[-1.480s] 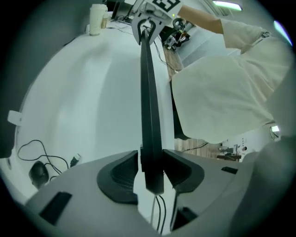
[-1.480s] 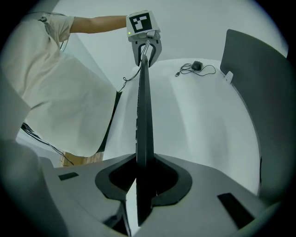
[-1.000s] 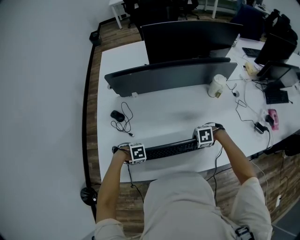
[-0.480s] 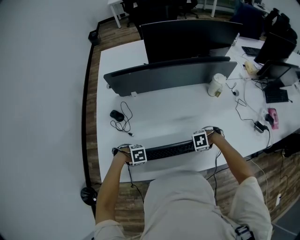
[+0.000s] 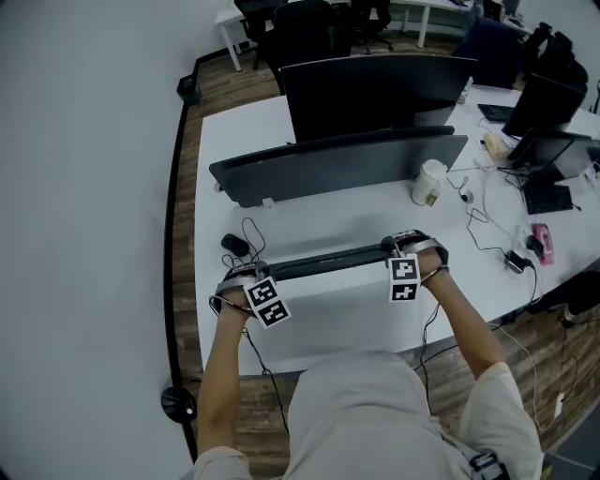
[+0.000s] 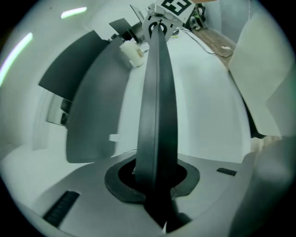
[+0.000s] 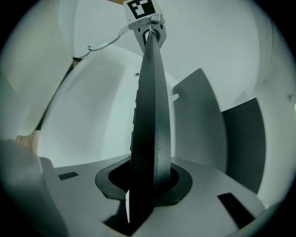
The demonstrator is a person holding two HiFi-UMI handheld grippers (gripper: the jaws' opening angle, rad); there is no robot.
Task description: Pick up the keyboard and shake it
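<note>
A long black keyboard (image 5: 323, 263) hangs above the white desk (image 5: 328, 323), tipped so that I see it nearly edge-on. My left gripper (image 5: 246, 281) clamps its left end and my right gripper (image 5: 405, 258) clamps its right end. In the left gripper view the keyboard (image 6: 157, 106) runs straight out from between the jaws to the right gripper's marker cube (image 6: 173, 5). In the right gripper view the keyboard (image 7: 150, 111) likewise runs out to the left gripper's cube (image 7: 141, 8). Both pairs of jaws have just been closing on the keyboard.
A dark monitor (image 5: 375, 89) and a low dark panel (image 5: 337, 159) stand behind. A black mouse (image 5: 234, 245) with a coiled cable lies at the left, a paper cup (image 5: 429, 183) at the right. Loose cables and a pink item (image 5: 542, 239) lie further right.
The keyboard has left the desk: both grippers rose and moved away from the person with it, and it tipped from flat to nearly on edge.
</note>
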